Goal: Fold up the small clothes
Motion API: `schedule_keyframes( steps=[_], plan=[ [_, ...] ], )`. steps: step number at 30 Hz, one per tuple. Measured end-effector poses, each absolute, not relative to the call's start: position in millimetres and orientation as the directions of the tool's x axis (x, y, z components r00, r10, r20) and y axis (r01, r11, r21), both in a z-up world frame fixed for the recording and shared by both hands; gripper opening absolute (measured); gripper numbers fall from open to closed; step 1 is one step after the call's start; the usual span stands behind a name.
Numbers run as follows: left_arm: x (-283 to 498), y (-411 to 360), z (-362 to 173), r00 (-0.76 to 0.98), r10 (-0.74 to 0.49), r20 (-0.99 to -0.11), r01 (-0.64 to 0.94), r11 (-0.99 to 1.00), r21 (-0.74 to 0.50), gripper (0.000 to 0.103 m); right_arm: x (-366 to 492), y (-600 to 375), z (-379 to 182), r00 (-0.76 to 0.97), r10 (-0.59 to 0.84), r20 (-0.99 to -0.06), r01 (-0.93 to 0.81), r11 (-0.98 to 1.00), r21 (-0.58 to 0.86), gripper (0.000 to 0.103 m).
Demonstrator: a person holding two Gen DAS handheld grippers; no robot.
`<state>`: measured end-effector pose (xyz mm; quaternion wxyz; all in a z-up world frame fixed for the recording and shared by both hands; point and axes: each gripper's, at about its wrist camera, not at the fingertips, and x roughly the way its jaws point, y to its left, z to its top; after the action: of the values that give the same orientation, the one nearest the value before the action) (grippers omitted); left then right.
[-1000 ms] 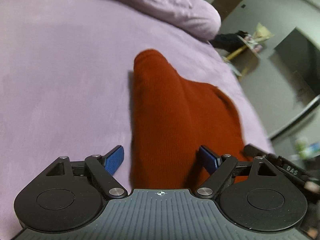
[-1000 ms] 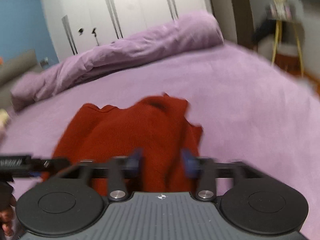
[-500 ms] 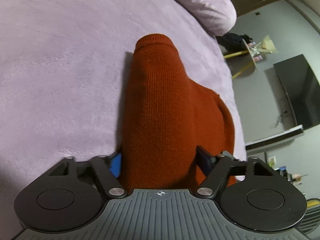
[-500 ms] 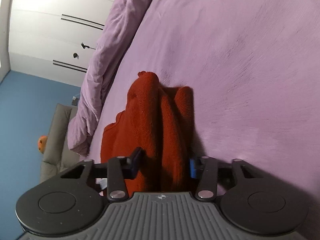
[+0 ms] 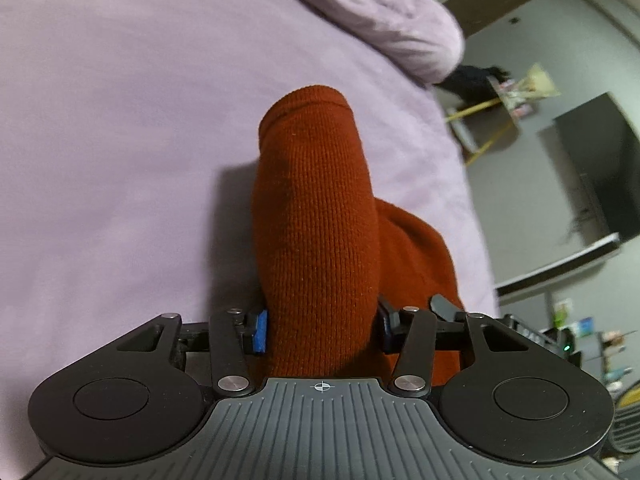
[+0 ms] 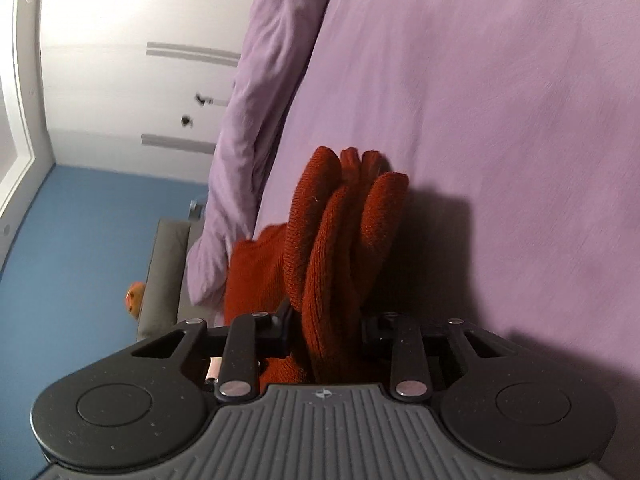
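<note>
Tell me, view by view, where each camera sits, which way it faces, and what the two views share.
Left wrist: on the left gripper, looking along its fingers at the rust knit garment clamped between them, over the purple bed; beyond, a dark screen.
Right wrist: on the right gripper, clamping bunched folds of it, facing the white wardrobe and blue wall.
Shared: garment, bed, rolled duvet.

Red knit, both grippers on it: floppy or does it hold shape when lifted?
Likely floppy: the red knit bunches into folds at the right gripper. Probably grippy, not slippery; its coarse ribbing fills the left gripper. Seemingly thick, so folds may spring open.
</note>
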<state>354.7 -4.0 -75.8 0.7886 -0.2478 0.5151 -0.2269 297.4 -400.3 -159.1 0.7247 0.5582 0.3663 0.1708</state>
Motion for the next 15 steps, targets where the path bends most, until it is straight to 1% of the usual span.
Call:
schedule_keyframes(
  steps=[3, 5, 6, 7, 8, 9, 10, 11, 12, 14, 15],
  plan=[
    [329, 27, -76, 0.358, -0.544, -0.759, 0.052, 0.823, -0.565, 0.054, 291, -370, -162, 0.615, 0.711, -0.341, 0.166, 0.306, 0.937, 0.028],
    [317, 40, -84, 0.375, -0.481, -0.793, 0.014, 0.858, -0.513, 0.062, 285, -349, -171, 0.584, 0.737, -0.34, 0.189, 0.284, 0.94, 0.029],
    [312, 43, -88, 0.384, -0.438, -0.813, -0.012, 0.878, -0.479, 0.064, 283, -341, -175, 0.575, 0.738, -0.354, 0.206, 0.288, 0.935, 0.029],
    [305, 46, -90, 0.398, -0.407, -0.822, -0.021, 0.892, -0.451, 0.065, 279, -336, -175, 0.576, 0.72, -0.388, 0.219, 0.321, 0.921, 0.032],
    [296, 47, -87, 0.422, -0.4, -0.814, -0.013, 0.894, -0.447, 0.066, 275, -334, -171, 0.587, 0.682, -0.436, 0.226, 0.38, 0.897, 0.038],
    [284, 50, -83, 0.453, -0.416, -0.789, 0.005, 0.886, -0.464, 0.066, 270, -332, -164, 0.595, 0.629, -0.5, 0.239, 0.456, 0.857, 0.042],
    [271, 51, -79, 0.482, -0.43, -0.763, 0.021, 0.876, -0.481, 0.068, 264, -331, -155, 0.605, 0.578, -0.548, 0.252, 0.513, 0.82, 0.045],
    [258, 51, -77, 0.51, -0.437, -0.741, 0.031, 0.87, -0.492, 0.073, 254, -334, -146, 0.625, 0.537, -0.567, 0.25, 0.549, 0.797, 0.045],
    [242, 53, -75, 0.531, -0.434, -0.728, 0.039, 0.87, -0.491, 0.073, 240, -338, -135, 0.65, 0.504, -0.569, 0.238, 0.576, 0.782, 0.045],
    [214, 53, -75, 0.559, -0.418, -0.716, 0.06, 0.882, -0.468, 0.074, 208, -342, -120, 0.682, 0.482, -0.55, 0.213, 0.589, 0.78, 0.054],
    [198, 54, -78, 0.571, -0.398, -0.718, 0.052, 0.89, -0.453, 0.074, 193, -343, -118, 0.69, 0.482, -0.54, 0.213, 0.578, 0.788, 0.055]
  ],
)
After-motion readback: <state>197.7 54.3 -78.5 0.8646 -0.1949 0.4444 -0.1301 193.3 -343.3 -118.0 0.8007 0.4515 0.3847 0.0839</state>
